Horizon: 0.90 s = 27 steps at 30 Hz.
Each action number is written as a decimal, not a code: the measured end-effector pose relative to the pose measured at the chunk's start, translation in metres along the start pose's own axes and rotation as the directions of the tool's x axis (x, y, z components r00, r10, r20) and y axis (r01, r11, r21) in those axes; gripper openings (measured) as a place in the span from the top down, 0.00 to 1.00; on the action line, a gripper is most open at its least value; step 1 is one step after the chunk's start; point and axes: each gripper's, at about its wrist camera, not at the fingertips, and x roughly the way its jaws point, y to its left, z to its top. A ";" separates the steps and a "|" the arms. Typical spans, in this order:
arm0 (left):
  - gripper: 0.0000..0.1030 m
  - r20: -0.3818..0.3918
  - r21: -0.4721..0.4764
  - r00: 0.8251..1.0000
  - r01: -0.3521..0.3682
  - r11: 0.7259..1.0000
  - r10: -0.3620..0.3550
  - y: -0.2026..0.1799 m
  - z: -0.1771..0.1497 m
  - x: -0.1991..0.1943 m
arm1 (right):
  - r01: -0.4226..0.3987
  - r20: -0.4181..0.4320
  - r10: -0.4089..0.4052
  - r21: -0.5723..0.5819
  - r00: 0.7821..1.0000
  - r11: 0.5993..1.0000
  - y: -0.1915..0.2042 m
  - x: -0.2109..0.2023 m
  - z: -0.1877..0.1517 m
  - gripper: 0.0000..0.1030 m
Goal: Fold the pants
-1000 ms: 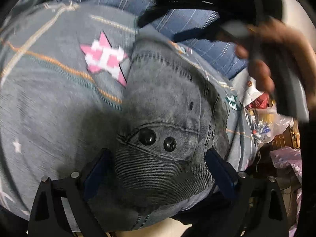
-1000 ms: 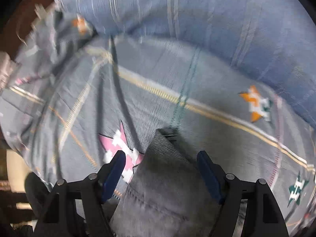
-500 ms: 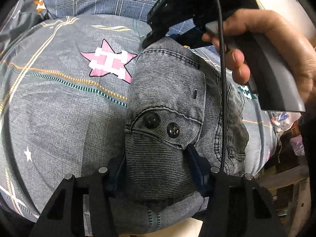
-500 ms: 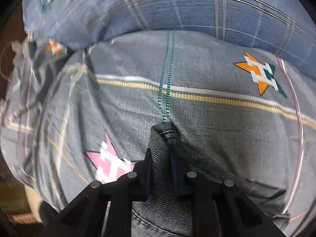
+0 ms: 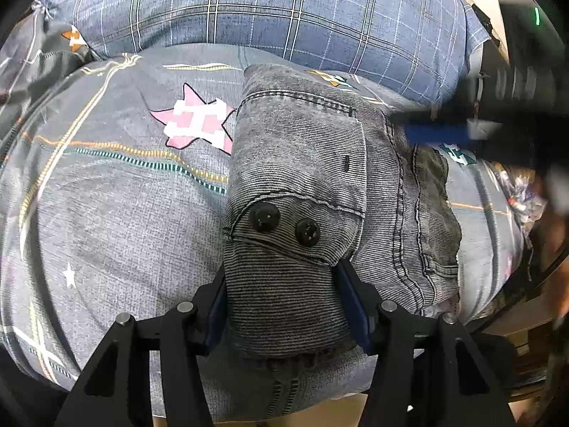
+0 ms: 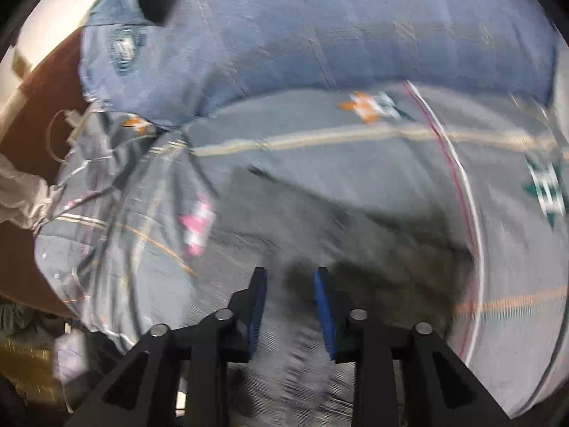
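The grey denim pants (image 5: 302, 185) lie folded on a grey patterned bedsheet (image 5: 106, 213), with two black buttons facing up. My left gripper (image 5: 284, 284) is closed around the near end of the pants, at the waistband. My right gripper (image 6: 290, 295) is lifted above the pants (image 6: 355, 242), its fingers a little apart with nothing between them; this view is motion-blurred. It also shows in the left wrist view (image 5: 441, 131), blurred, at the right above the pants.
A blue checked pillow (image 5: 284, 10) lies at the far side of the bed. A pink star print (image 5: 199, 124) is left of the pants. Clutter and plastic bags (image 5: 522, 195) sit past the bed's right edge. A brown headboard (image 6: 42, 106) is at left.
My right gripper has let go of the far end of the pants, opened slightly and pulled up and away. My left gripper has closed on the near end and stays there.
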 end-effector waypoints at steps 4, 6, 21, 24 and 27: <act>0.40 0.004 0.039 1.000 -0.026 0.999 0.026 -0.012 -0.005 -0.006 | -0.050 -0.022 0.052 0.096 0.998 0.994 -0.039 0.020 -0.018 0.53; 0.40 0.002 0.029 0.999 -0.036 0.999 0.036 -0.014 -0.005 -0.011 | -0.032 0.007 0.032 0.051 0.999 0.998 -0.029 0.005 -0.018 0.52; 0.28 0.018 0.101 0.992 -0.125 0.987 0.124 -0.015 -0.009 -0.015 | -0.026 0.105 0.025 0.006 0.994 1.000 -0.025 -0.019 -0.087 0.23; 0.28 0.103 0.124 0.984 -0.158 0.980 0.146 -0.018 -0.010 -0.036 | -0.065 0.182 0.055 0.051 0.982 0.997 -0.034 -0.038 -0.097 0.23; 0.26 0.065 0.127 0.981 -0.191 0.973 0.184 -0.011 -0.010 -0.023 | -0.093 0.171 0.077 0.088 0.982 0.992 -0.047 -0.027 -0.106 0.22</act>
